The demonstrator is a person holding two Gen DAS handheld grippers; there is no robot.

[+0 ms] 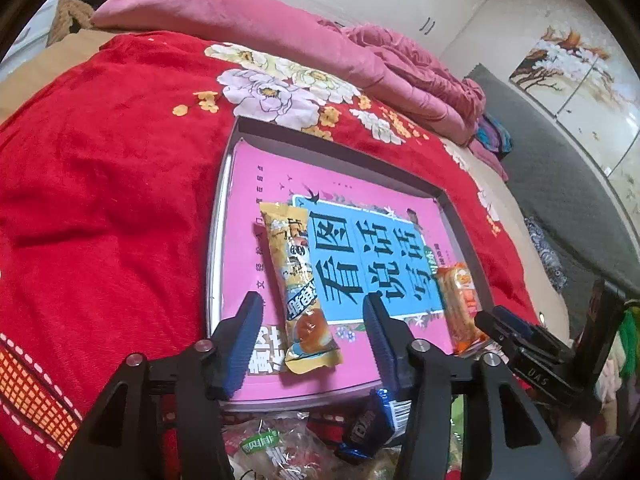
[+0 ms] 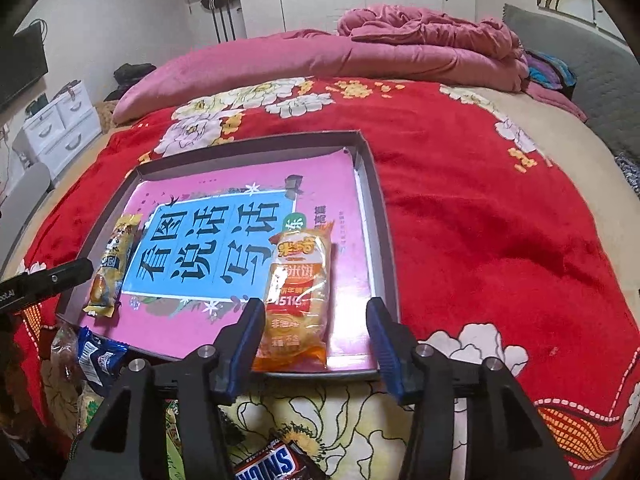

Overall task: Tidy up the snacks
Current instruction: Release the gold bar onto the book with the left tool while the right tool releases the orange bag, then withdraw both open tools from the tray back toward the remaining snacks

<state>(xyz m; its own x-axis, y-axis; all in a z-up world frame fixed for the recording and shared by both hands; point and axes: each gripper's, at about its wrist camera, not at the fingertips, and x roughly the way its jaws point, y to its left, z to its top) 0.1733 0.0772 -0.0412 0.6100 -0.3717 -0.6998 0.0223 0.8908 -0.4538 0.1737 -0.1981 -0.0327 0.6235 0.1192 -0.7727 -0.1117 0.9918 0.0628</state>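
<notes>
A shallow grey tray (image 1: 340, 156) (image 2: 248, 142) lined with a pink and blue printed sheet lies on the red flowered blanket. A long yellow snack packet (image 1: 298, 280) (image 2: 112, 268) rests flat at the tray's left side. My left gripper (image 1: 312, 304) stands open over it, fingers on either side and not touching. An orange rice-cracker packet (image 1: 460, 304) (image 2: 300, 292) lies flat at the tray's right side. My right gripper (image 2: 314, 308) is open around its near end, with a gap at the right finger.
Loose snacks lie in a heap on the blanket in front of the tray: a blue packet (image 1: 376, 424) (image 2: 100, 356), a clear packet with a green label (image 1: 264, 448) and a Snickers bar (image 2: 272, 464). A pink quilt (image 2: 400, 48) lies folded behind the tray.
</notes>
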